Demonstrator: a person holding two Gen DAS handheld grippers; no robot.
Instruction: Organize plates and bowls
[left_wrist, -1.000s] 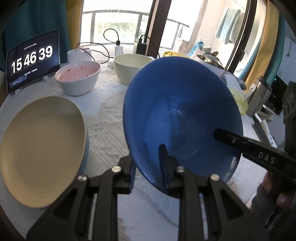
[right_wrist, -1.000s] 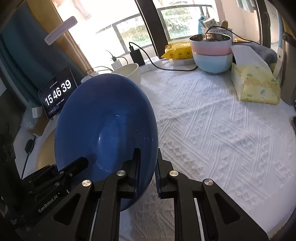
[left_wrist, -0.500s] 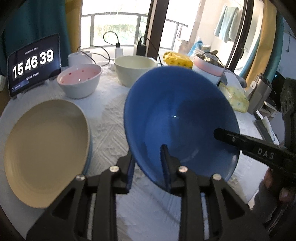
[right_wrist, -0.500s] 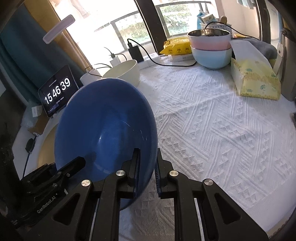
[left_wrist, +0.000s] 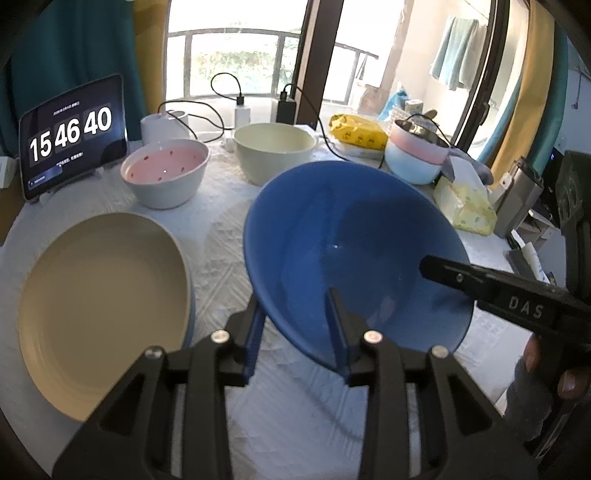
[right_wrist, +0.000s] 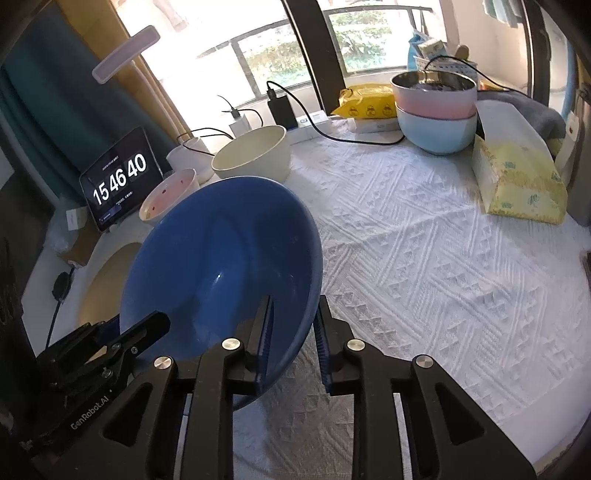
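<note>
A large blue bowl is held tilted above the white tablecloth, its rim pinched on two sides. My left gripper is shut on its near rim. My right gripper is shut on the rim's other side; the bowl also shows in the right wrist view. A beige plate lies on a blue plate at the left. A pink-lined white bowl and a cream bowl stand behind. A pink bowl nested in a light blue bowl stands at the back right.
A tablet clock stands at the back left. A white cup, chargers and cables line the window side. A yellow packet and a tissue box sit at the right. The tablecloth spreads to the right.
The blue bowl has tipped flatter and moved lower and away from both cameras, still held by both grippers. The clock changed from 15:46:39 to 15:46:40.
</note>
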